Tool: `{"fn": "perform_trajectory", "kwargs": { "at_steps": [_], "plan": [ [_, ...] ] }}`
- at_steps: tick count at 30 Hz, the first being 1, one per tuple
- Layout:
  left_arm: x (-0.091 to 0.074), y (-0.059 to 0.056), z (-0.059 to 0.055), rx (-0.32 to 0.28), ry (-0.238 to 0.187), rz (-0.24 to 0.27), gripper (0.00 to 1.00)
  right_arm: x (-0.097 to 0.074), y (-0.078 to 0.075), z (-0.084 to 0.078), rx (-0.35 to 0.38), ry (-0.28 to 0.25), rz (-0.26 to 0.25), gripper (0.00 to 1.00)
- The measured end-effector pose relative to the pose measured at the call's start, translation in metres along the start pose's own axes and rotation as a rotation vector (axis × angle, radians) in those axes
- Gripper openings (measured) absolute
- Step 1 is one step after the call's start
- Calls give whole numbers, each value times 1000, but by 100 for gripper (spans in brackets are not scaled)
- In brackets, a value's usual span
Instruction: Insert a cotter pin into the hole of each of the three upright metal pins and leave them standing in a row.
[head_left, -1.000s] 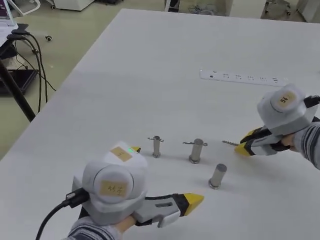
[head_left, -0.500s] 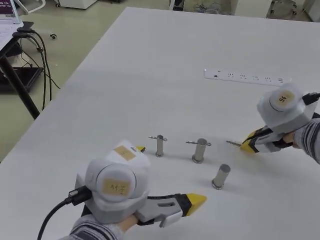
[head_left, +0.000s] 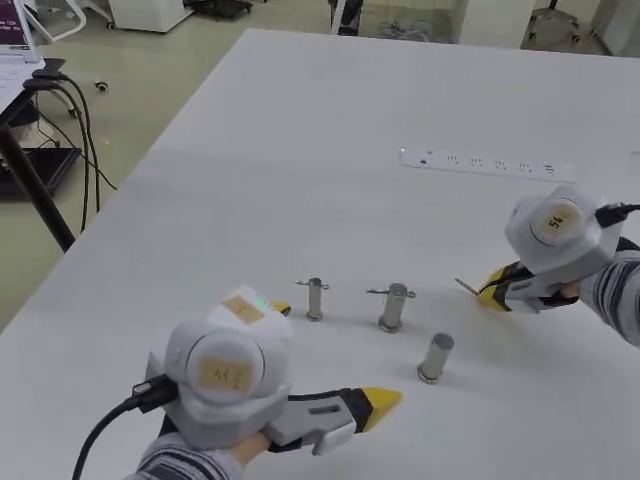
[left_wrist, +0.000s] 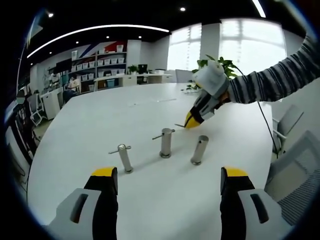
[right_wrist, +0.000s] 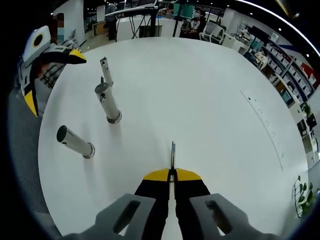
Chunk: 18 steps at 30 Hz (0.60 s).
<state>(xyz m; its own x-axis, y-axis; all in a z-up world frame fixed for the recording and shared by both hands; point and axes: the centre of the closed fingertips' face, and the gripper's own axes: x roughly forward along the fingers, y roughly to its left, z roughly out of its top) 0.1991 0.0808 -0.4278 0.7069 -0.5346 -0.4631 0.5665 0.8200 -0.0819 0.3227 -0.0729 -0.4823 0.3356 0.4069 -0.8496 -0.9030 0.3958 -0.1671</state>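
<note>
Three upright metal pins stand in a loose row on the white table (head_left: 300, 150). The left pin (head_left: 314, 298) and the middle pin (head_left: 392, 307) each carry a cotter pin through the top. The right pin (head_left: 434, 357) stands slightly nearer me with a bare top. My right gripper (head_left: 488, 298) hovers right of the row, shut on a cotter pin (head_left: 465, 287) that points toward the pins. The right gripper view shows that cotter pin (right_wrist: 173, 152) sticking out of the shut gripper (right_wrist: 171, 175). My left gripper (head_left: 330, 355) is open just in front of the row, with nothing between its fingers (left_wrist: 168, 175).
A white power strip (head_left: 487, 163) lies on the table beyond the pins. The table's left edge drops to a floor with cables and a black stand (head_left: 40, 200). Desks, shelves and chairs stand far behind (left_wrist: 115, 75).
The head camera has shifted a little. Both grippers and the three pins keep about the same places relative to one another.
</note>
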Motion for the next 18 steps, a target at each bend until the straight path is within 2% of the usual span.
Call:
{"fn": "perform_trajectory", "kwargs": {
  "at_steps": [5,9,18],
  "plan": [
    [1,-5,3,18,3,-15,81,-16,2,4,-24,-20,-20,0],
    [1,-10,8,36,4,-33,78,-31,7,14,-44,-64,-32,0],
    [1,-22,21,83,-1,-91,69,-56,31,31,-172,-129,-41,0]
  ]
}}
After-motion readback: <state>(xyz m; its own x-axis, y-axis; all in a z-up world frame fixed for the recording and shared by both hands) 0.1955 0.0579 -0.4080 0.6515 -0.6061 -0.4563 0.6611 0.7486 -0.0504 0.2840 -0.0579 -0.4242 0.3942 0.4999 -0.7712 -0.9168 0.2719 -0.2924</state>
